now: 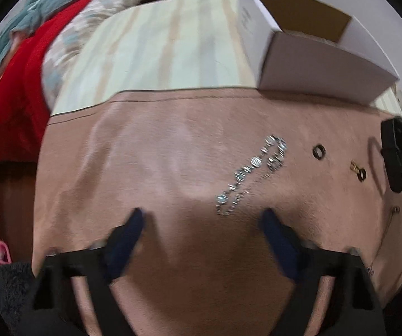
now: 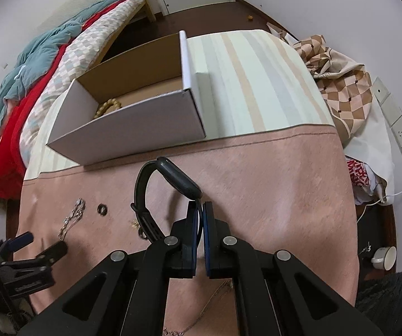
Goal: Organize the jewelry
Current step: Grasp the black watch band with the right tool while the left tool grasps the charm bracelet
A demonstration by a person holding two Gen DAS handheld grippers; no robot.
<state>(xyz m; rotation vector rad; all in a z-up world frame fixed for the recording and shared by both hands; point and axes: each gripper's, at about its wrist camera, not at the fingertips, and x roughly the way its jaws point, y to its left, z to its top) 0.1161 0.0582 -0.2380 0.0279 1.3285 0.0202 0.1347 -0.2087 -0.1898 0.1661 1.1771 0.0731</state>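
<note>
Right claw (image 2: 201, 210) pinches black rubber wristband (image 2: 173, 176), loop arching forward-left. Left claw (image 1: 202, 218) spread; silver beaded bracelet (image 1: 252, 173) lies forward-right, long axis diagonal. No legible writing.

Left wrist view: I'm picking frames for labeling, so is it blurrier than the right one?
Left wrist view: yes, motion-smeared; the bracelet and box have soft edges. Right wrist view: sharper; the watch and box edges read crisply.

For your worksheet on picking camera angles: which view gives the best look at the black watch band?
The right wrist view. There the watch band fills the middle, its whole loop visible, pinched by the right gripper above the pink cloth. The left wrist view shows only a blurred part of it at the right edge.
</note>
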